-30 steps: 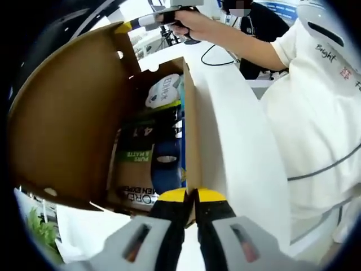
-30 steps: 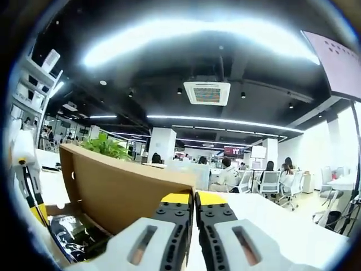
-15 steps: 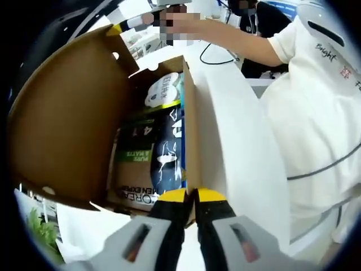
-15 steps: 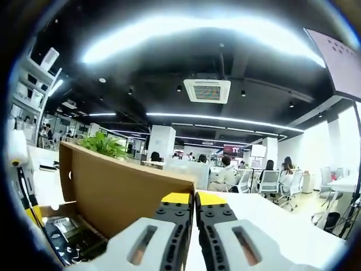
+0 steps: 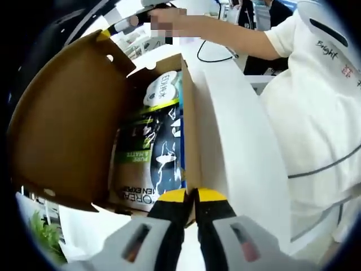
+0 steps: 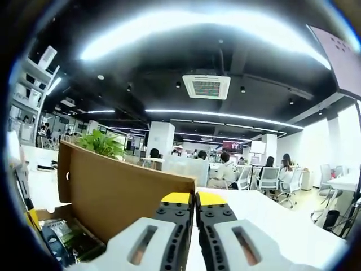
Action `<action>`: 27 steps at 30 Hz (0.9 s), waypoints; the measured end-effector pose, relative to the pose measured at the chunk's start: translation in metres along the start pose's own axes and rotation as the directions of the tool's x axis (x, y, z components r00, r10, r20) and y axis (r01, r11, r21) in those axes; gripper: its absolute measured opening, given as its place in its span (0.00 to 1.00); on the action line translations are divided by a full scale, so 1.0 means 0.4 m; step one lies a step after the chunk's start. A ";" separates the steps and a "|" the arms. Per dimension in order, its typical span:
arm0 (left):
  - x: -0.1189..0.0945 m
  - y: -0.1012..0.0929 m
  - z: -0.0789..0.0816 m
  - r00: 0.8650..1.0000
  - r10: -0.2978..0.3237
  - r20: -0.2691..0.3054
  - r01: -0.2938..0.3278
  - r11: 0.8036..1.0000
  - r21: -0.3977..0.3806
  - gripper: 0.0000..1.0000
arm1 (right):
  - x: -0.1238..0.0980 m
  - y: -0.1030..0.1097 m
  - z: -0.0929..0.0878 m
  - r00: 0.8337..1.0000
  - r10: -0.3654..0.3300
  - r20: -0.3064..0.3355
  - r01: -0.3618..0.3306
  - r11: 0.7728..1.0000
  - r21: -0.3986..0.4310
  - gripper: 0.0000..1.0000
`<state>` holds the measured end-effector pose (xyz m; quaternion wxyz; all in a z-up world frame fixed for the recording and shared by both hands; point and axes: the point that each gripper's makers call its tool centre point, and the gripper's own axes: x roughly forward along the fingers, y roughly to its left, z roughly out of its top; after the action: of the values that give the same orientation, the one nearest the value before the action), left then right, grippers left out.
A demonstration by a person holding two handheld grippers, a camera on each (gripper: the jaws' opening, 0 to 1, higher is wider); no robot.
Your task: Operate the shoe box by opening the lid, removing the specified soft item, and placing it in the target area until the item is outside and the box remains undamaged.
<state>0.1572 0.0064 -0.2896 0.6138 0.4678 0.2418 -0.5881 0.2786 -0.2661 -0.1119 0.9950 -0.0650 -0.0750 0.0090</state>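
In the left gripper view the brown cardboard shoe box (image 5: 190, 130) stands open, its lid (image 5: 62, 124) swung up on the left. My left gripper (image 5: 190, 195) is shut on the box's near side wall. My right gripper (image 5: 105, 35) reaches in from the top, held by a person's hand, and is shut on the lid's far corner. Inside lie soft packs: a white pouch (image 5: 161, 87), a green and black pack (image 5: 135, 149) and a dark blue pack (image 5: 166, 155). In the right gripper view the right gripper (image 6: 195, 197) is shut at the lid (image 6: 118, 189) edge, with the packs (image 6: 65, 237) low on the left.
A white table (image 5: 237, 152) runs along the box's right side, with a black cable (image 5: 217, 56) on it. The person in a white shirt (image 5: 316, 113) stands at the right. A green plant (image 6: 101, 144) and seated office people (image 6: 225, 169) are beyond the lid.
The right gripper has carried the lid's corner further up and left, opening the lid wider. More of the packs inside shows. The left gripper keeps its hold.
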 end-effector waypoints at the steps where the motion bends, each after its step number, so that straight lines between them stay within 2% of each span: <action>1: 0.000 0.000 0.000 1.000 0.001 0.004 -0.001 1.000 -0.003 0.04 | 0.003 -0.001 -0.001 1.000 -0.002 0.001 0.002 1.000 0.002 0.00; 11: -0.001 0.000 0.000 1.000 0.004 0.011 -0.004 1.000 0.002 0.04 | 0.030 -0.005 -0.007 1.000 -0.005 -0.029 0.007 0.999 0.052 0.00; 16: -0.001 0.000 0.001 1.000 0.011 0.014 -0.011 1.000 0.002 0.05 | 0.033 -0.001 -0.010 1.000 -0.029 -0.011 0.029 0.999 0.016 0.00; 27: 0.000 0.002 0.002 1.000 0.013 0.019 -0.013 1.000 0.002 0.05 | 0.052 -0.006 -0.014 0.999 -0.035 -0.008 0.036 0.999 0.023 0.00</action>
<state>0.1579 0.0056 -0.2890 0.6193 0.4644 0.2324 -0.5889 0.2999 -0.2686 -0.1140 0.9960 -0.0522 -0.0721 -0.0082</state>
